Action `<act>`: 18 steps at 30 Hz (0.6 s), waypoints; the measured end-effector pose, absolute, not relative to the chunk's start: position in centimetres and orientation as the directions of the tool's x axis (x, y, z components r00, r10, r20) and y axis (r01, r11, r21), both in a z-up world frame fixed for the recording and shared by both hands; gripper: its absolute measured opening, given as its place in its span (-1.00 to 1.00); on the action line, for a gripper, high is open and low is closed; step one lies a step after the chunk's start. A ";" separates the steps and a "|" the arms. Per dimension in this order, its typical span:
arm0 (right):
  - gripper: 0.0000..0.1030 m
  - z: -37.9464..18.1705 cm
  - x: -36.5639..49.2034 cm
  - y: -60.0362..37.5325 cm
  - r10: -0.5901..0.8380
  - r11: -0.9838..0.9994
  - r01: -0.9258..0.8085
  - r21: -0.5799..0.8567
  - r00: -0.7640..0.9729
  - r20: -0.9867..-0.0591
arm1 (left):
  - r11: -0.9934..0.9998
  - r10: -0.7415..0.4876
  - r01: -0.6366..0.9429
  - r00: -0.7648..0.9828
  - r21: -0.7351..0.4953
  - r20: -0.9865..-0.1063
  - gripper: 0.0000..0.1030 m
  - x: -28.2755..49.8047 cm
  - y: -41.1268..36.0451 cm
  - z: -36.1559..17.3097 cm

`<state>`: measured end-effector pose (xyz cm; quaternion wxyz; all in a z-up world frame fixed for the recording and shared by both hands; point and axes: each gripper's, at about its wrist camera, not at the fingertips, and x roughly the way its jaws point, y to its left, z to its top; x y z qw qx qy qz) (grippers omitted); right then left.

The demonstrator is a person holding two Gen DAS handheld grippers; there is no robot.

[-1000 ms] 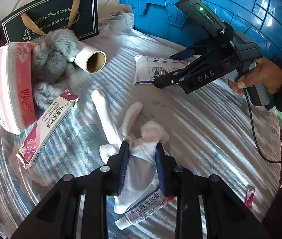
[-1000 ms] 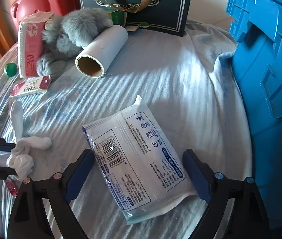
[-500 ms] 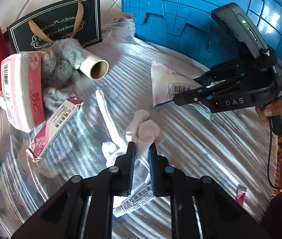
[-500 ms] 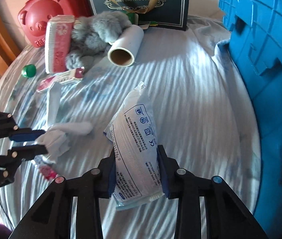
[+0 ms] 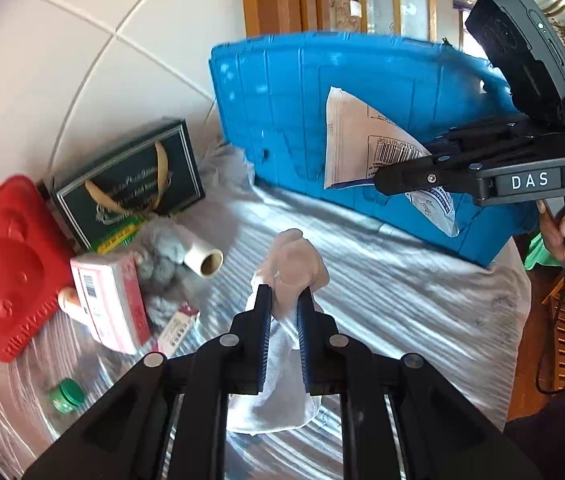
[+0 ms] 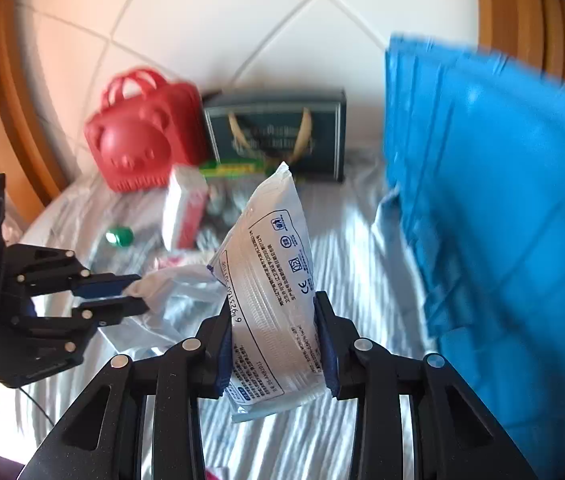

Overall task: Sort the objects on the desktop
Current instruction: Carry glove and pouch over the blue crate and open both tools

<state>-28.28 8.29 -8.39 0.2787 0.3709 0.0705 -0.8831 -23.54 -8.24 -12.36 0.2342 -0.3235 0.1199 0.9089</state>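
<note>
My left gripper (image 5: 284,300) is shut on a white glove (image 5: 294,268) and holds it up above the striped tablecloth (image 5: 402,300); the glove hangs below the fingers. My right gripper (image 6: 274,312) is shut on a white plastic packet (image 6: 270,280) with printed text and a barcode, lifted off the table. In the left wrist view the right gripper (image 5: 378,178) holds the packet (image 5: 362,148) in front of the blue crate (image 5: 302,120). In the right wrist view the left gripper (image 6: 138,292) shows at the left with the glove (image 6: 174,284).
A red bear-shaped box (image 5: 2,264), a dark gift bag (image 5: 130,184), a pink tissue pack (image 5: 110,304), a grey plush toy (image 5: 162,264), a cardboard roll (image 5: 206,260), a small red-and-white box (image 5: 174,328) and a green cap (image 5: 68,394) lie at the left. The blue crate (image 6: 502,220) stands at the right.
Both grippers have risen from the table with their loads. The glove and the packet now hang in the air, and the views tilt up toward the wall.
</note>
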 end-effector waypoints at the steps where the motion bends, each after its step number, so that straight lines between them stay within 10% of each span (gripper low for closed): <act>1: -0.33 -6.9 -27.4 8.8 -0.446 -0.839 0.538 0.083 -0.593 -0.670 | -0.855 0.362 -0.514 -0.696 0.077 -0.620 -0.76 -23.2 -8.0 -10.9; 18: -0.32 11.2 -20.8 26.3 -0.212 -0.977 0.203 0.062 -0.929 -0.304 | -0.683 0.645 -0.711 -0.694 0.165 -0.321 -0.76 -25.3 9.3 9.0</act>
